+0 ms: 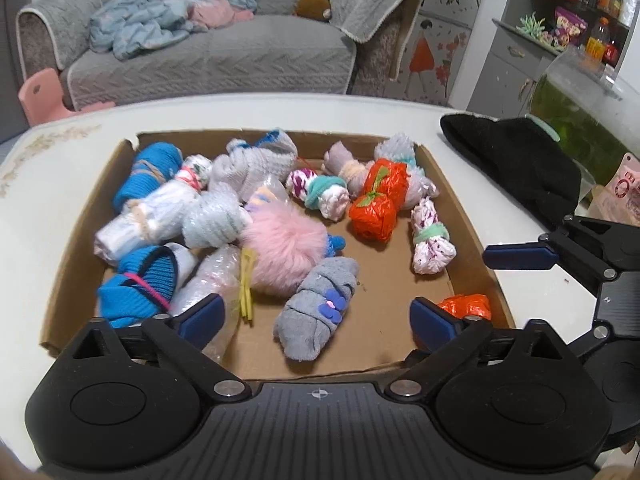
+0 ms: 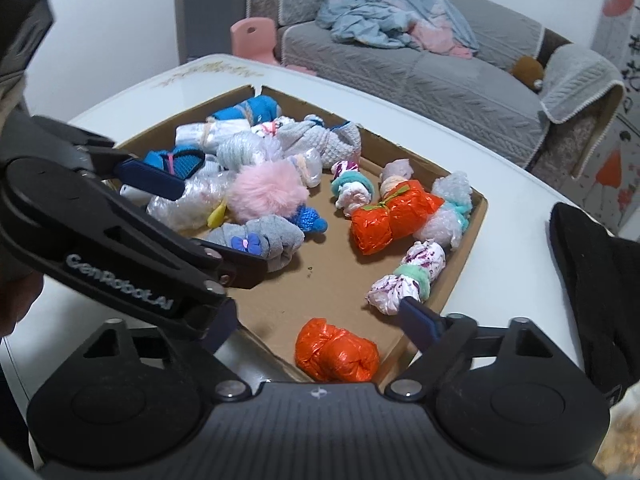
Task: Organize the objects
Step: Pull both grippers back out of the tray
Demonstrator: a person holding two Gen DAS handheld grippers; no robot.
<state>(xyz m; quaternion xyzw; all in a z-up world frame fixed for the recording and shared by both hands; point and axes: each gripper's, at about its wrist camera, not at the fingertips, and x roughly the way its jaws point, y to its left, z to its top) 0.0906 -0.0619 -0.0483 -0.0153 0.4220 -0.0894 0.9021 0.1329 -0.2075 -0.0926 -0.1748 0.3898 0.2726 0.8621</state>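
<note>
A shallow cardboard tray (image 1: 76, 248) (image 2: 444, 280) on the white table holds several rolled socks and wrapped bundles. My left gripper (image 1: 316, 316) hangs open over the tray's near edge. A grey rolled sock with a purple flower (image 1: 316, 312) (image 2: 260, 240) lies between its fingers, untouched. My right gripper (image 2: 320, 320) is open too, over the tray's near corner, and a small orange bundle (image 2: 336, 354) (image 1: 466, 306) lies loose just below its fingers. A pink pom-pom (image 1: 284, 248) (image 2: 266, 188) and a larger orange bundle (image 1: 378, 200) (image 2: 392, 212) lie mid-tray. The left gripper (image 2: 192, 220) reaches in from the left in the right wrist view.
A black cloth (image 1: 520, 168) (image 2: 592, 280) lies on the table (image 1: 48, 184) right of the tray. Behind the table stand a grey sofa (image 1: 220, 52) with a blue blanket, a pink chair (image 1: 40, 92) and a fish tank (image 1: 572, 112).
</note>
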